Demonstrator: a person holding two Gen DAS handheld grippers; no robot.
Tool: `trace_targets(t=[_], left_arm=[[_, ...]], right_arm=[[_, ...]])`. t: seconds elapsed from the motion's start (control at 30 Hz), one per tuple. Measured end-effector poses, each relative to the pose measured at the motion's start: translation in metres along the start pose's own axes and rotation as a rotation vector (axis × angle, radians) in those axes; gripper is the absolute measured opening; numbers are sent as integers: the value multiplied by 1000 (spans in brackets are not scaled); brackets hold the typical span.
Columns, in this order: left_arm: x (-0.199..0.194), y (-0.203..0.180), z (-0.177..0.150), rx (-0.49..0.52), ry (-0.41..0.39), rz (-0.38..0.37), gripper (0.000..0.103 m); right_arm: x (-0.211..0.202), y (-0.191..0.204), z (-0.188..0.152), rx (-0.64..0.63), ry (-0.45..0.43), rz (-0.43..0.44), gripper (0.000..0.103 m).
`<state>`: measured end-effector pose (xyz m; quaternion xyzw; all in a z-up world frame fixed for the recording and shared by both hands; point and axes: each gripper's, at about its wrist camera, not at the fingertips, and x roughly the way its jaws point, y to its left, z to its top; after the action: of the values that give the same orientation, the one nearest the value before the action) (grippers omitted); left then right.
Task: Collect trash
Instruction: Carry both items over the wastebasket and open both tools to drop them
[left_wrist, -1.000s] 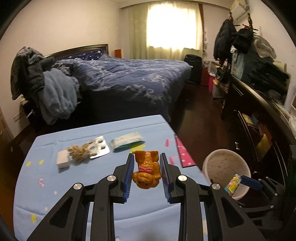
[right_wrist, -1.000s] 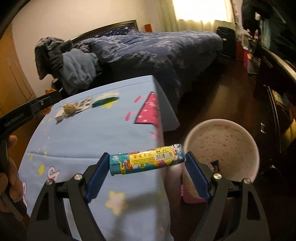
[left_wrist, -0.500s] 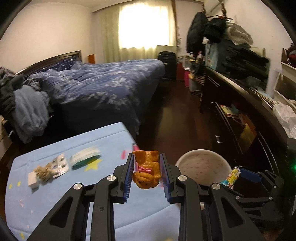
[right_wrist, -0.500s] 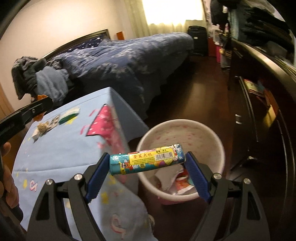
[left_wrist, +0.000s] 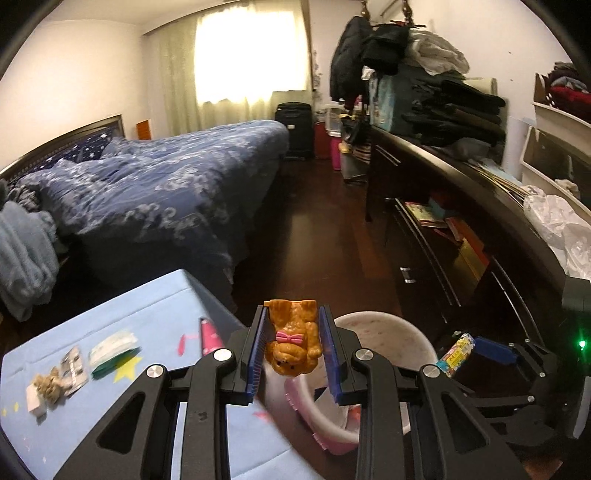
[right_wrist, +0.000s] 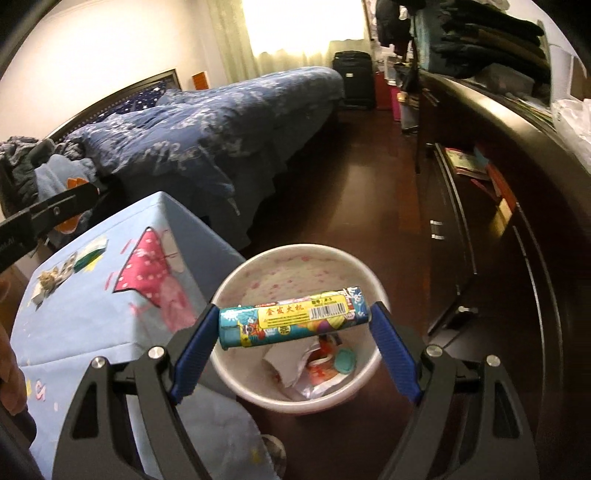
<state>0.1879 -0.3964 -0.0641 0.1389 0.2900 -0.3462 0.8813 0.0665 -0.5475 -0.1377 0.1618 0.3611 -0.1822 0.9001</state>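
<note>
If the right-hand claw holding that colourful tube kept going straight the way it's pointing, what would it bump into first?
Most likely the white bin: the right gripper points down into its open mouth, tube over the trash inside. Depth is hard to judge.

An orange toy dog (left_wrist: 293, 338) is wearing a pink bow; a teal-and-yellow tube (right_wrist: 293, 322) is showing a barcode; the white bin (right_wrist: 373, 291) is carrying pink speckles.

bed (left_wrist: 166, 192): blue quilt | suitcase (left_wrist: 294, 129): black, by window | dresser (left_wrist: 461, 229): dark, clothes piled on top

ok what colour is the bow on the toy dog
Pink, on the orange toy dog; clearest in the left wrist view.
</note>
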Motion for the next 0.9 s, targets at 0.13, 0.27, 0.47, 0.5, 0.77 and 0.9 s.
trace_targets(t=[0.13,0.27,0.47,0.5,0.77,0.9], left_arm=[[14,-13,6,14,11,-36,29],[27,-26,9,34,20,-56,28],[44,-38,11,60,46,-71,29],[46,-39,11,61,50,-75,29],[67,-49,12,77,76,-77,30],[71,-50,12,73,70,-63,68]], right_arm=[[6,-8,1,8,2,-29,82],[15,-15,0,18,11,-43,82],[31,-19,-4,19,28,-74,82],[34,-20,-4,20,31,-75,82],[51,-20,-5,3,41,-89,82],[55,-20,-3,0,33,-92,83]])
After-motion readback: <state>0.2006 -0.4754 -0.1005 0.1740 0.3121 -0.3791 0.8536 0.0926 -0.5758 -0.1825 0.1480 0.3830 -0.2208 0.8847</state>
